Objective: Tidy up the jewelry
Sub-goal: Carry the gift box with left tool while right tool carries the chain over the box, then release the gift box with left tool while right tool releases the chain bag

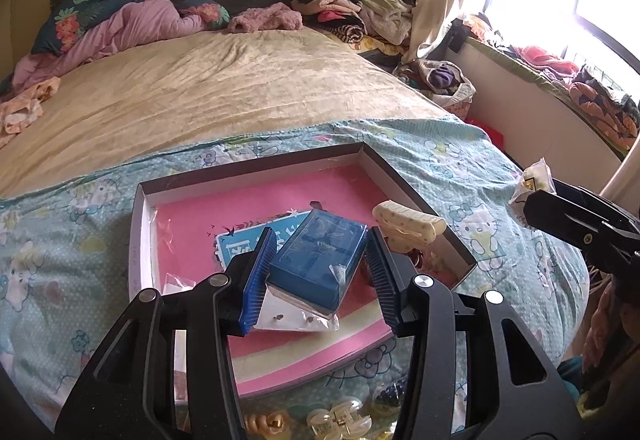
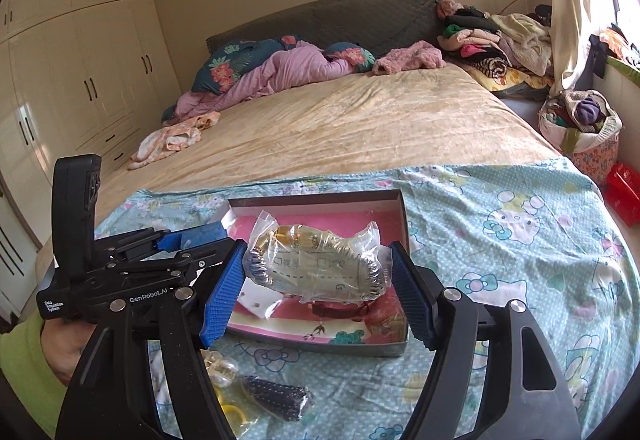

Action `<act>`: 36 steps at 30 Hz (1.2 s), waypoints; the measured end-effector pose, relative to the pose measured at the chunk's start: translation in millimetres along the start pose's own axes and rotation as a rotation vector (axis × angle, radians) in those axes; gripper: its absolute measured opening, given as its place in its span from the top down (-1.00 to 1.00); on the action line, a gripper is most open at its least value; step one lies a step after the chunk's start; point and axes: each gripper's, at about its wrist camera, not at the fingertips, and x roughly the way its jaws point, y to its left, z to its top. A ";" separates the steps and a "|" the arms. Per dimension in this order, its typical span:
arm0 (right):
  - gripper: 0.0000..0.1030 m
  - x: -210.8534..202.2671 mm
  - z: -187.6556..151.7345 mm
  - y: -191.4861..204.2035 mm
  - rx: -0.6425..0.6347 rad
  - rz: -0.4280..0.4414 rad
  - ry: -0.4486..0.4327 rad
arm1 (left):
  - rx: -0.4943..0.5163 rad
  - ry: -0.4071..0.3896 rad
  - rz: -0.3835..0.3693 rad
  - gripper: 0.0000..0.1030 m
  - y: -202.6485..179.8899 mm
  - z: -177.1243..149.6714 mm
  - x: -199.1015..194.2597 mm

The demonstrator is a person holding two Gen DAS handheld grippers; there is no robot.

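Note:
A shallow open box [image 1: 138, 224] with a pink floor lies on the Hello Kitty sheet; it also shows in the right wrist view [image 2: 402, 215]. My left gripper [image 1: 318, 276] is shut on a blue case [image 1: 318, 260] held over the box, above a clear bag with small earrings [image 1: 288, 314]. A cream hair claw [image 1: 408, 224] rests on the box's right rim. My right gripper [image 2: 316, 284] is shut on a clear plastic bag of jewelry [image 2: 316, 264], held over the box. In the left wrist view it [image 1: 532, 191] is seen at the right with the bag.
Loose hair clips [image 1: 340, 420] and a dark dotted clip [image 2: 280, 396] lie on the sheet in front of the box. Piles of clothes [image 2: 496, 39] and a pink quilt [image 2: 280, 75] lie at the bed's head. A laundry basket [image 2: 580, 127] and a red box [image 2: 624, 191] stand to the right.

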 end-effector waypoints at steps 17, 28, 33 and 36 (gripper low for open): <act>-0.34 54.1 -34.4 -11.0 -0.009 -0.029 0.121 | 0.006 0.078 -0.002 0.26 -2.5 -8.2 50.8; -0.34 74.5 -48.0 -4.9 -0.041 -0.029 0.173 | 0.001 0.118 0.010 0.26 1.4 -10.9 70.6; -0.35 82.3 -50.2 -5.0 -0.057 -0.033 0.190 | -0.008 0.134 0.018 0.26 6.1 -12.9 78.2; -0.35 86.9 -51.8 -6.2 -0.052 -0.039 0.201 | -0.011 0.141 0.021 0.26 8.8 -14.1 81.9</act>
